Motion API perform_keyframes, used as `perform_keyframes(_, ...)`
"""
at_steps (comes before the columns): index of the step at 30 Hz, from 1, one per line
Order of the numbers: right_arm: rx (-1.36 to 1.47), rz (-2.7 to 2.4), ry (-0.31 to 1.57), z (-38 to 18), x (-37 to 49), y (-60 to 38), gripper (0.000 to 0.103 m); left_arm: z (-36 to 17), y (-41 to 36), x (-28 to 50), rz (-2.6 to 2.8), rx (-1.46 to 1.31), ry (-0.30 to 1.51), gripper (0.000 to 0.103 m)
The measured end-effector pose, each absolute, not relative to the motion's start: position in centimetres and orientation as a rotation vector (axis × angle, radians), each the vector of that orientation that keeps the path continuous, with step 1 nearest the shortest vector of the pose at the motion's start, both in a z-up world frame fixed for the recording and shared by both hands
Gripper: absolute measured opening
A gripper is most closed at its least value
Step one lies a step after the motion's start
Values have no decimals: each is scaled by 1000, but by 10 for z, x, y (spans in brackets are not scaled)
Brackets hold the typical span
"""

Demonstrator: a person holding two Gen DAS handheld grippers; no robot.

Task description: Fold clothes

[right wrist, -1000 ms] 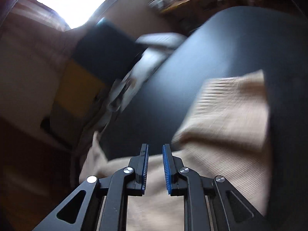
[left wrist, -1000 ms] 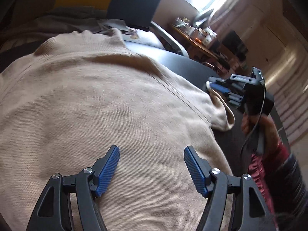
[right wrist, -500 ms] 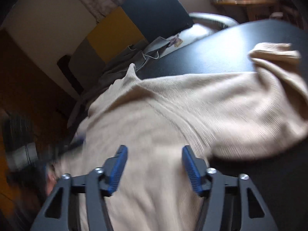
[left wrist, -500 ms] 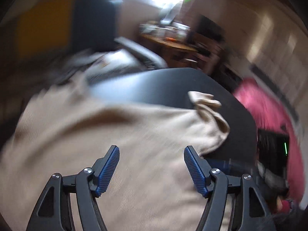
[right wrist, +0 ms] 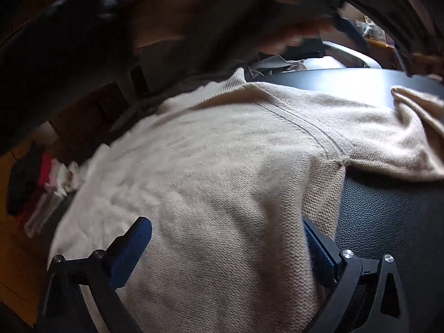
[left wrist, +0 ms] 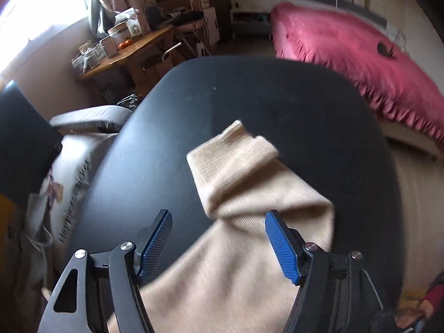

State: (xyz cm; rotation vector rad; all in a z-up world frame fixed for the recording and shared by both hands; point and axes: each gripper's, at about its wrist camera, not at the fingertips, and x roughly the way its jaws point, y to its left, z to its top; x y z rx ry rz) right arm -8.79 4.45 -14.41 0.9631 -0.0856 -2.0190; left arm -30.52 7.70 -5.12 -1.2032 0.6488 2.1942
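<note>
Left wrist view shows your left tongs (left wrist: 219,238) wide open, with nothing held between the blue pads. They hang just over the sleeve (left wrist: 249,183) of the soft beige knitted sweater (right wrist: 222,166). The sleeve lies out across the round black tabletop (left wrist: 249,97), and its ribbed cuff (left wrist: 230,152) is bent over on itself at the far end.

Right wrist view shows your right tongs (right wrist: 227,247) wide open too, holding nothing. They sit low over the body of the sweater, close to its side edge. The sweater lies spread flat on the tabletop with its neck at the far side, and the seam (right wrist: 305,130) where the sleeve joins the body runs slanting across it.

I think this sweater is light and very floppy. It will bend and sag wherever you lift it, and it will not break. The knit is a bit rough, so it should not slip out of the ridged pads, but it may stretch if you pull hard. A thin pinch may catch only the top layer.

A good place for the left tongs looks like the cuff, where the knit is thick and doubled. For the right tongs, take the side edge or the bottom hem, and pinch both layers together
</note>
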Motion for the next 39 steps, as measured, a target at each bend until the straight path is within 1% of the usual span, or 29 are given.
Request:
perform_keyframes(3, 944, -1977, -216, -148, -96, 56, 103, -62, 92, -317, 2122, -1242, 716, 71)
perform_keyframes(6, 934, -1979, -221, -149, -97, 56, 103, -74, 104, -324, 2115, -1256, 828, 71)
perform_keyframes(7, 932, -1982, -217, -149, -98, 55, 103, -77, 106, -327, 2116, -1264, 839, 70)
perform_keyframes(8, 931, -1982, -218, -149, -99, 56, 103, -78, 106, -331, 2119, -1276, 811, 68)
perform_keyframes(9, 929, -1982, -219, -150, -100, 54, 103, -79, 106, -335, 2122, -1288, 784, 63)
perform_keyframes(10, 928, -1982, -221, -150, -101, 50, 103, -81, 106, -339, 2128, -1308, 757, 60)
perform_keyframes(11, 926, -1981, -221, -150, -101, 50, 103, -85, 106, -343, 2131, -1342, 751, 56)
perform_keyframes(12, 924, -1981, -219, -149, -99, 52, 103, -93, 106, -345, 2121, -1378, 774, 47)
perform_keyframes(13, 923, -1981, -219, -148, -97, 53, 103, -100, 106, -347, 2110, -1414, 797, 41)
perform_keyframes(14, 922, -1981, -218, -148, -96, 55, 103, -104, 106, -348, 2114, -1431, 805, 24)
perform_keyframes(15, 922, -1981, -217, -147, -94, 56, 103, -104, 103, -346, 2142, -1419, 789, 4)
perform_keyframes(16, 921, -1982, -215, -147, -93, 57, 103, -101, 98, -345, 2175, -1406, 736, 5)
perform_keyframes(20, 920, -1985, -209, -146, -90, 60, 103, -68, 52, -345, 2312, -1350, 292, 4)
perform_keyframes(23, 924, -1989, -199, -146, -89, 59, 103, -40, -6, -335, 2394, -1282, -85, 4)
perform_keyframes(26, 932, -1994, -184, -146, -89, 57, 103, -15, -70, -310, 2457, -1174, -370, 4)
perform_keyframes(29, 941, -2003, -155, -145, -88, 54, 103, 3, -126, -282, 2545, -1088, -518, 4)
perform_keyframes(32, 955, -2023, -102, -144, -86, 48, 103, 13, -176, -244, 2625, -1026, -617, 4)
perform_keyframes(36, 972, -2062, 2, -144, -82, 37, 103, 14, -231, -180, 2698, -942, -764, 4)
perform_keyframes(39, 988, -2095, 105, -144, -78, 27, 103, 1, -262, -128, 2751, -880, -893, 4)
